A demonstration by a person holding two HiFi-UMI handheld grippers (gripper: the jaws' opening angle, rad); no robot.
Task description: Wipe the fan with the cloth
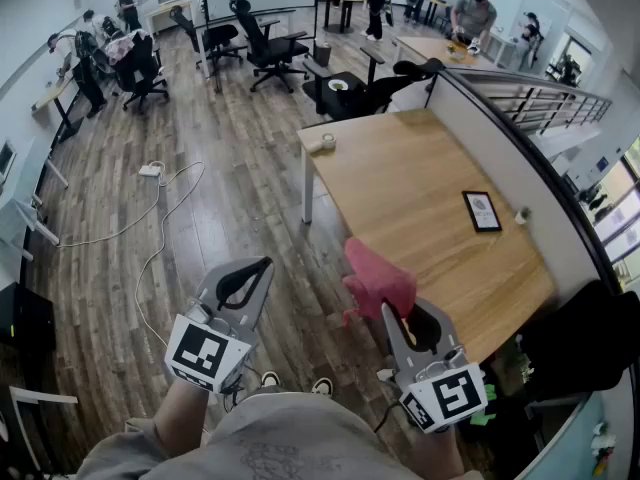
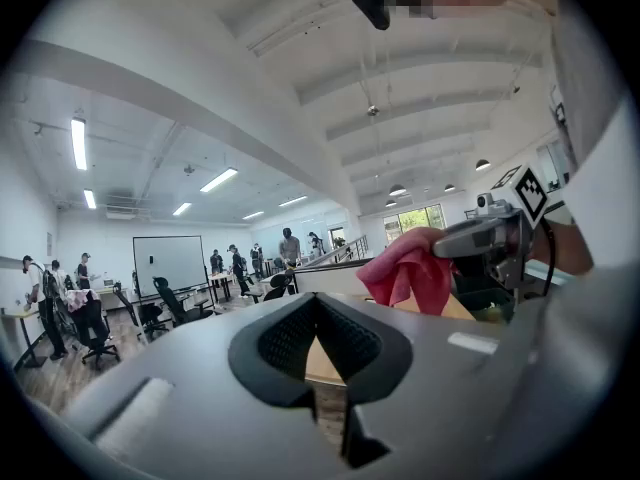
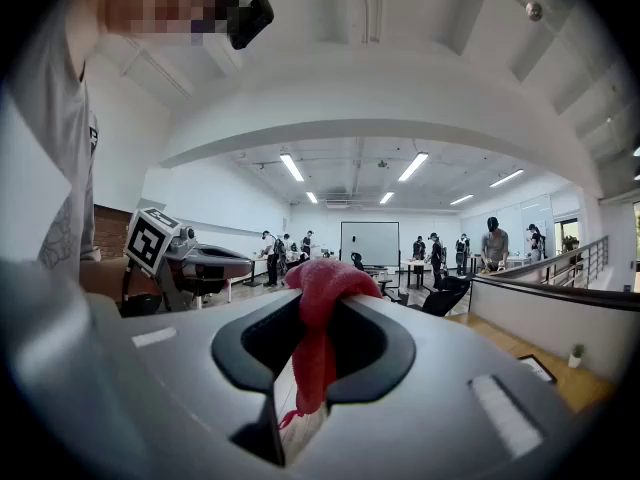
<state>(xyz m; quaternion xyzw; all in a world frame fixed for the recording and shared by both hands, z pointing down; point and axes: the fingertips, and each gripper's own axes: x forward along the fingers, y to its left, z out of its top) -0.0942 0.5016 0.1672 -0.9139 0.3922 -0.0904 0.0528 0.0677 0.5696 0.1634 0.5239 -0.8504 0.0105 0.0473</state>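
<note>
The right gripper [image 1: 392,313] jaws clamp the cloth [image 1: 378,280]; left gripper [image 1: 255,270] jaws together, empty — no fan visible, wiping seemingly unstarted.

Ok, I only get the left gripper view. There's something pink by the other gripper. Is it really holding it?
Observer: Yes. In the right gripper view, the right gripper has its jaws shut on the pink cloth, and a tail of it hangs down between them.
Operator: Where's the fan? I can't find it.
Observer: No view shows one. The head view shows a wooden table ahead, with a black-framed card lying on it.
Operator: Is there stuff on the ground?
Observer: A white power strip lies on the wood floor, left of the table.
</note>
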